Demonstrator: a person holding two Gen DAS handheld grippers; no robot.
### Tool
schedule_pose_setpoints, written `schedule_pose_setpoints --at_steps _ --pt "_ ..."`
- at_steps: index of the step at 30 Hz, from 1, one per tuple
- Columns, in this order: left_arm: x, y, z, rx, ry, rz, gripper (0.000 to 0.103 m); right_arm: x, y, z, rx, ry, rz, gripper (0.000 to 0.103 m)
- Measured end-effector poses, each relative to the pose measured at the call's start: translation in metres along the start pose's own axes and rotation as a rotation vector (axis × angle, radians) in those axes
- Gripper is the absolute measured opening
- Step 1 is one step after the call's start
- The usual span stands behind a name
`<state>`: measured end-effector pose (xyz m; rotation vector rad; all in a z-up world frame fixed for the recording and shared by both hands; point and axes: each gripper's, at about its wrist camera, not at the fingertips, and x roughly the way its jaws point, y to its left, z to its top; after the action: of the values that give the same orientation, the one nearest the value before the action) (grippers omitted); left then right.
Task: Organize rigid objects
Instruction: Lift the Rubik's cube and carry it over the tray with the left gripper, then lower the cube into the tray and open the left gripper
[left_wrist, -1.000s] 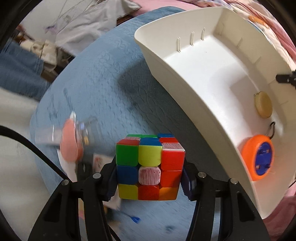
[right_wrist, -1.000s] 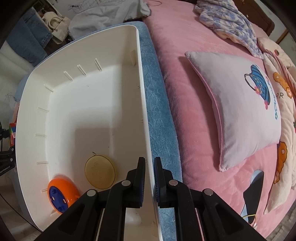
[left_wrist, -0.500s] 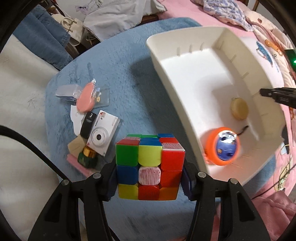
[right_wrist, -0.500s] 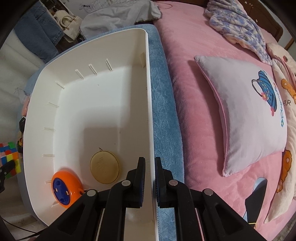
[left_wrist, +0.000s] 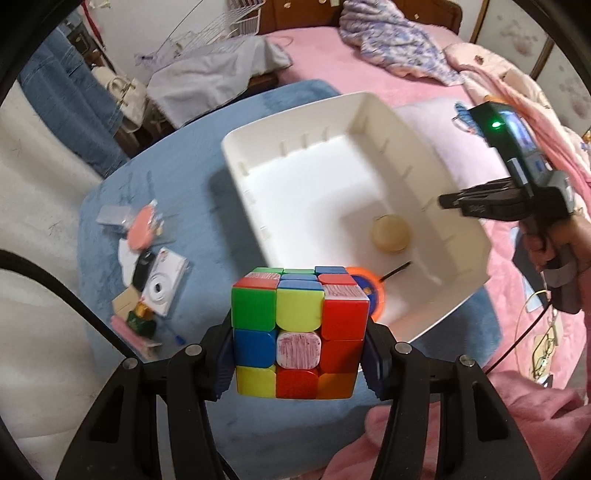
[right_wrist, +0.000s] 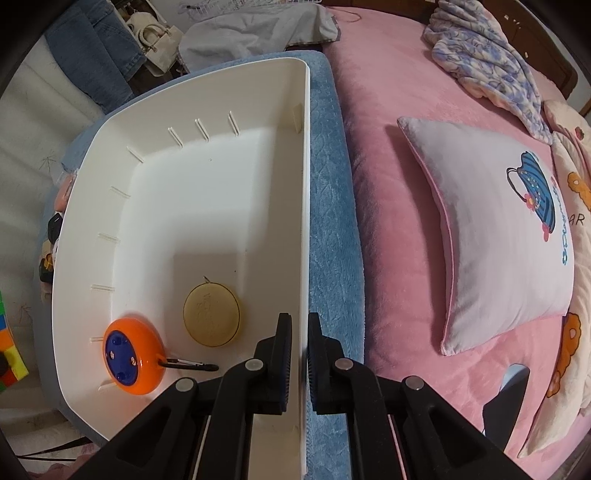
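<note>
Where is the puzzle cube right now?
In the left wrist view the puzzle cube is clamped in the left claw, held in the air above the blue mat, beside the near-left corner of the white bin.

Right tool (right_wrist: 299, 354) clamped on white bin (right_wrist: 221, 206) near-side wall, one pad inside, one outside. Bin held orange tape measure (right_wrist: 133, 360) at L corner and tan round disc (right_wrist: 212, 314) just beside it, apart. Bin sat on blue mat (right_wrist: 328, 221); pillow (right_wrist: 498, 240) on pink bed (right_wrist: 388, 92) to R.
</note>
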<state>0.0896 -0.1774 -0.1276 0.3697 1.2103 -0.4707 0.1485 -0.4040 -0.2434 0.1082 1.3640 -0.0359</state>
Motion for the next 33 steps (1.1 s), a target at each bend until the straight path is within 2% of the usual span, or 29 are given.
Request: schedule_pose_setpoints --at_steps 11,16,22,28,31,33 --pt "0.016 -0.048 0.019 0.021 -0.056 -0.073 0.059 0.0 -0.001 0.001 -0.027 0.023 0.02 0.008" --pt "0.03 -0.071 0.021 0.028 -0.048 -0.122 0.059 0.0 -0.003 0.003 -0.029 0.034 0.038 0.008" --pt "0.035 -0.092 0.016 0.082 -0.043 -0.17 0.059 0.0 -0.003 0.005 -0.029 0.047 0.038 0.008" --pt "0.033 -0.095 0.013 0.08 -0.052 -0.154 0.06 0.0 -0.001 0.004 -0.042 0.046 0.028 0.008" --pt "0.025 -0.094 0.013 0.075 -0.092 -0.152 0.06 0.001 0.0 0.003 -0.043 0.048 0.024 0.008" --pt "0.017 -0.092 0.013 0.076 -0.13 -0.144 0.065 0.003 0.0 0.002 -0.043 0.058 0.02 0.008"
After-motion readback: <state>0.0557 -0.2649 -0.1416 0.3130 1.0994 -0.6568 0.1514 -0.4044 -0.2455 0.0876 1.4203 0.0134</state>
